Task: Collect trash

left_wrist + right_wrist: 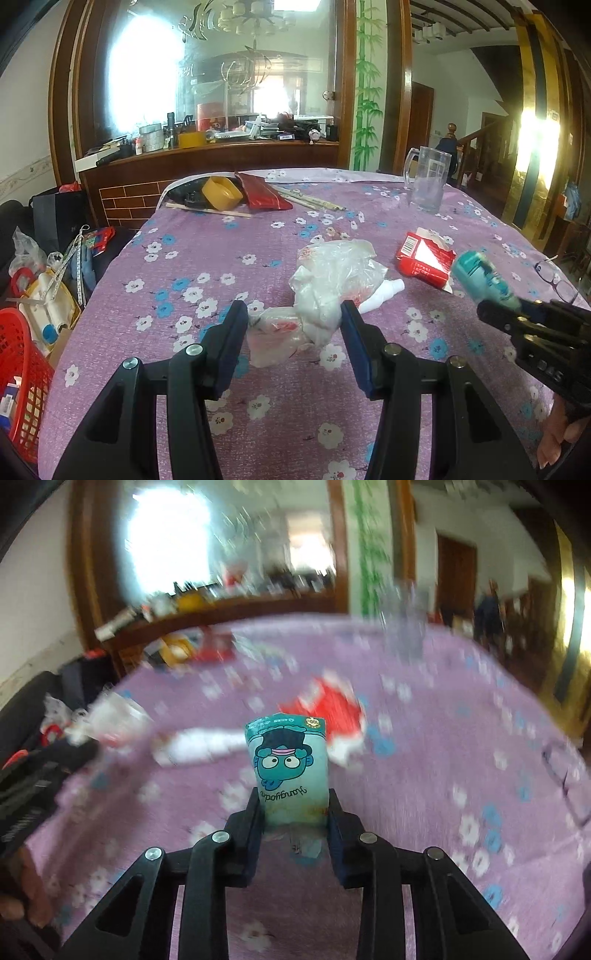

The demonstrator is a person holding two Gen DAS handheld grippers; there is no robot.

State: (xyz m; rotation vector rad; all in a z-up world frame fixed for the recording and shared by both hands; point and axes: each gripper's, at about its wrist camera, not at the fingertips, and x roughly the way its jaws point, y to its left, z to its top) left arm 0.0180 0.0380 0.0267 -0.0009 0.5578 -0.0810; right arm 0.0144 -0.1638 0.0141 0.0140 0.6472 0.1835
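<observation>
- Right gripper (293,808): jaws drawn narrow and clamped on a teal packet (287,768) with a cartoon face. The packet stands out beyond the fingertips, held clear above the table (295,406); judged already picked up for carrying to a bin.
- Left gripper (295,321): jaws part open, straddling a crumpled plastic bag (325,288) that lies on the flowered cloth. The right pad sits against the bag, the left pad just beside it; no squeeze evident, so this is judged a line-up for the next pick.
- Remaining trash: a torn red carton (424,258) and a small white bottle (380,295), both beside the bag.
- A red basket (26,369) stands off the table's left edge; it may serve as the bin, unconfirmed.
</observation>
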